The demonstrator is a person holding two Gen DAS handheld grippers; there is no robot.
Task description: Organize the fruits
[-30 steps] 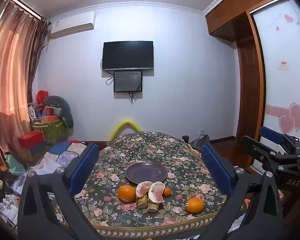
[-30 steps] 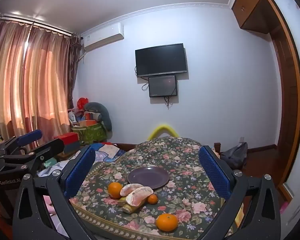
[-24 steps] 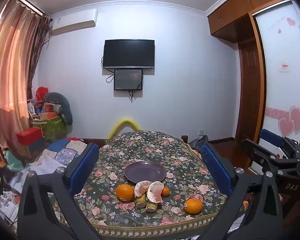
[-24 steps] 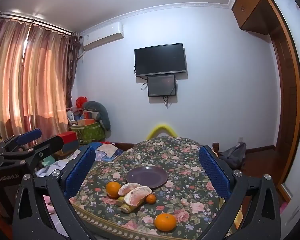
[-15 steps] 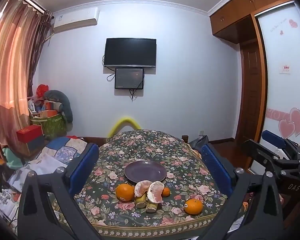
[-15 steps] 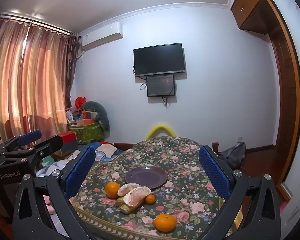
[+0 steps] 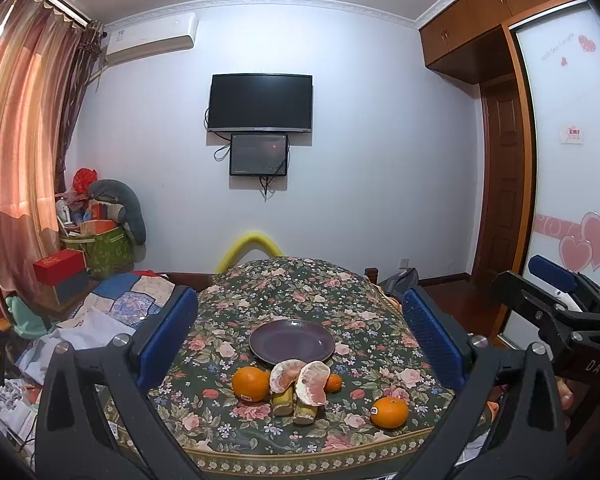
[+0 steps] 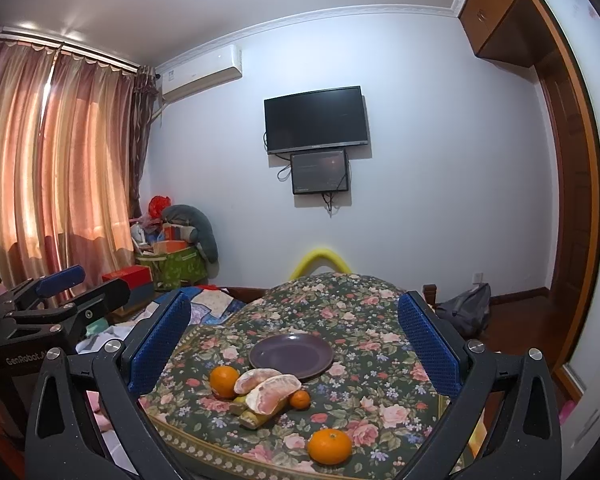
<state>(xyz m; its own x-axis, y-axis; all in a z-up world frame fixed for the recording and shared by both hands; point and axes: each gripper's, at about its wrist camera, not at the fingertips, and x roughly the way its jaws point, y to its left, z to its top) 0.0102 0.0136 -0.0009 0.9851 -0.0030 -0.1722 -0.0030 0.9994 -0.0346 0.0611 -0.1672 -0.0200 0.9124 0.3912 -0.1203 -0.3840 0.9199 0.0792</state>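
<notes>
Bedroom setting; table [image 7: 260, 312] under floral cloth carries fruit near front edge. Empty purple plate [image 7: 292, 341] mid-table. Just before it: orange [image 7: 251, 383], two peeled pomelo segments [image 7: 300, 376] leaning on bananas [image 7: 292, 402], small tangerine [image 7: 333, 382]. Second orange [image 7: 389, 412] apart, front right.

Left hand-held gripper [image 7: 296, 344] spread wide, empty, well short of fruit. Right hand-held gripper [image 8: 292, 352] likewise spread, empty.

Judgement: oranges firm, round, roll-prone; pinch across the middle. Pomelo segments soft, membrane tears; squeeze lightly on broad sides. Bananas bruise easily.
</notes>
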